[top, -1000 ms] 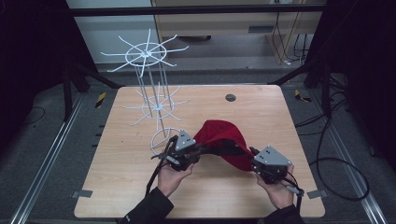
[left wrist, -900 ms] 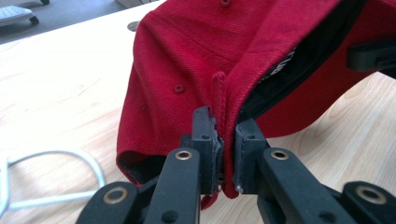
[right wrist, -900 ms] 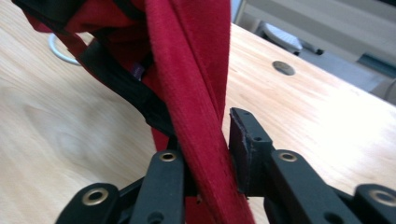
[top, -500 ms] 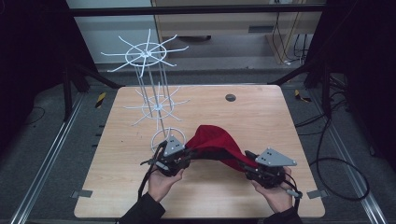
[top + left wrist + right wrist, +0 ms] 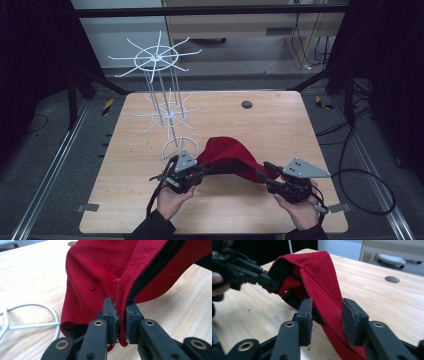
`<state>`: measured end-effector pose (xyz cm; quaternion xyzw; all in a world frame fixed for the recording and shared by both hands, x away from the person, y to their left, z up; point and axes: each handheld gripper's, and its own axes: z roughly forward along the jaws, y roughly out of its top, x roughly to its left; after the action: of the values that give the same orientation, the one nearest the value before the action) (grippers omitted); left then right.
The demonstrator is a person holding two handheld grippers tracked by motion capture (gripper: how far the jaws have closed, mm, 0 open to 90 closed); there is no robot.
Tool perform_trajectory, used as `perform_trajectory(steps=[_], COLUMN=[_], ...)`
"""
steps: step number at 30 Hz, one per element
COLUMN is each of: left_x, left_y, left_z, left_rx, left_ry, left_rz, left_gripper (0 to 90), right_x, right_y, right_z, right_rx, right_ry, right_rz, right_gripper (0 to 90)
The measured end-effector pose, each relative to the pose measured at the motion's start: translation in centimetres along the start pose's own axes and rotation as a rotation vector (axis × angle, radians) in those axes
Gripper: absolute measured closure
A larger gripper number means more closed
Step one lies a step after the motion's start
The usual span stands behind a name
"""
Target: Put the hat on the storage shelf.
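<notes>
Holding: a red cap [image 5: 230, 152] sits between the two grippers over the near half of the wooden table [image 5: 280, 125], lifted at its near edge.
Cap position: just right of the base ring of the white wire rack [image 5: 167, 112]; whether its far side touches the table I cannot tell from the high view.
Left gripper [image 5: 119, 315]: jaws clamped on a seamed edge of the cap; the left gripper view has red fabric pinched flat between the pads, no gap visible.
Right gripper [image 5: 325, 315]: jaws apart; they have just been opening and then easing back in a little. A fold of the cap's brim side runs between them, but the right pad stands clear of the cloth and the left pad is beside it, not pressing as far as I can see.
Grip summary: one firm hold (left), one loose straddle (right).
Rack: upright at the far left of the table, two tiers of bare hooks, nothing hanging.
Work in hand, judged: getting the cap up and onto a rack hook seems likely.
Done: cap picked up at one edge and spread between the hands.
Left: right gripper needs a secure bite, then lift, carry to the rack, hang, release.
Risk, judged: cap sagging or twisting if lifted on the left hold alone.
</notes>
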<state>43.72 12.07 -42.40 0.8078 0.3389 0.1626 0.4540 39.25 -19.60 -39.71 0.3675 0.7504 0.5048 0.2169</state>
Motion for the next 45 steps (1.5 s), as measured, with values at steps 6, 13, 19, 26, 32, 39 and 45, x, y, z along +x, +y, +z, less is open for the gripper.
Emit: perform_trajectory(steps=[6,13,19,26,32,39,45], left_x=[0.0,-0.1,-0.4,-0.5,-0.7,-0.9,0.0], left_y=[-0.8,-1.3,-1.7,-2.6,-3.5,-4.3,-5.2], left_z=[-0.1,-0.6,-0.9,-1.3,-1.5,-1.0,0.1], left_rx=[0.014,0.018,0.026,0.04,0.06,0.097,0.134], left_ry=[-0.005,-0.008,-0.012,-0.02,-0.027,-0.026,-0.005], left_rz=[0.001,0.007,0.019,0.024,0.036,0.057,0.058], left_gripper=[81.1,81.1,81.1,81.1,81.1,81.1,80.6], right_x=[-0.2,-0.1,0.0,0.3,0.7,1.1,1.1], right_y=[0.2,0.4,0.5,0.5,-1.0,-4.1,-5.3], right_z=[-0.4,-0.7,-1.0,-1.1,0.1,2.7,3.7], right_rx=[-0.003,0.01,0.02,0.054,0.168,0.248,0.259], right_ry=[0.056,0.104,0.127,0.162,0.12,0.115,0.103], right_rz=[0.06,0.097,0.112,0.127,0.106,0.104,0.074], right_gripper=[67.2,75.7,82.2,90.0,90.0,89.9,87.6])
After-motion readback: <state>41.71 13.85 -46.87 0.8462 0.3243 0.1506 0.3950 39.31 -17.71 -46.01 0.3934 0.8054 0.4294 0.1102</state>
